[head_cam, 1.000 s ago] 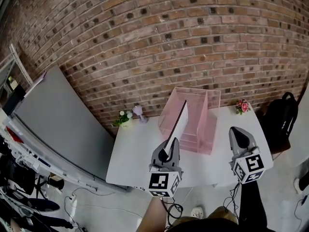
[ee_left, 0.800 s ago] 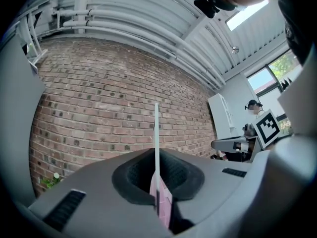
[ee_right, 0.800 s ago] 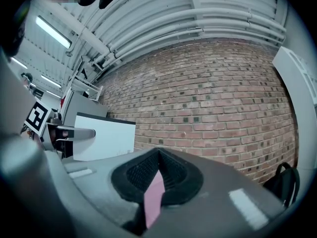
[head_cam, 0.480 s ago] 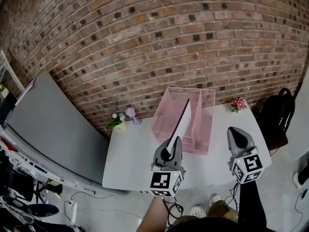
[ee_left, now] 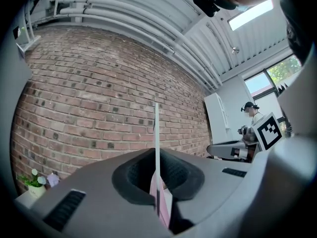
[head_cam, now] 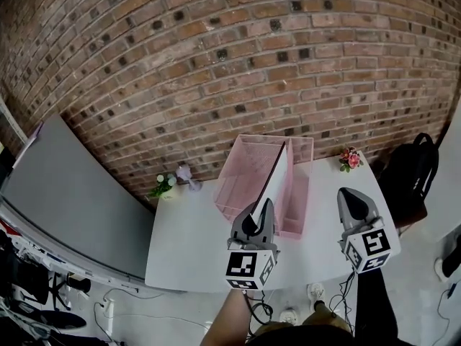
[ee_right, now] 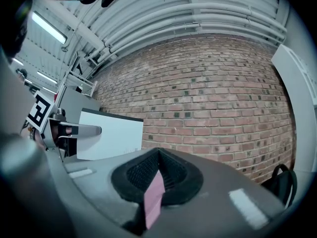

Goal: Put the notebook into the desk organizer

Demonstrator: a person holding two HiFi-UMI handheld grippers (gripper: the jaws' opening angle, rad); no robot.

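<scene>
Left gripper [head_cam: 259, 209] clamped on notebook [head_cam: 278, 173]; right gripper [head_cam: 351, 195] closed, empty.
Notebook held upright, edge-on, its far end over the pink desk organizer [head_cam: 245, 166] on the white table [head_cam: 184, 247]; whether it is inside a compartment cannot be told.

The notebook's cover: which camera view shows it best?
The right gripper view: the notebook shows its white cover broadside to that camera. The head view shows it foreshortened, at the pink organizer; the left gripper view shows only its thin edge.
</scene>
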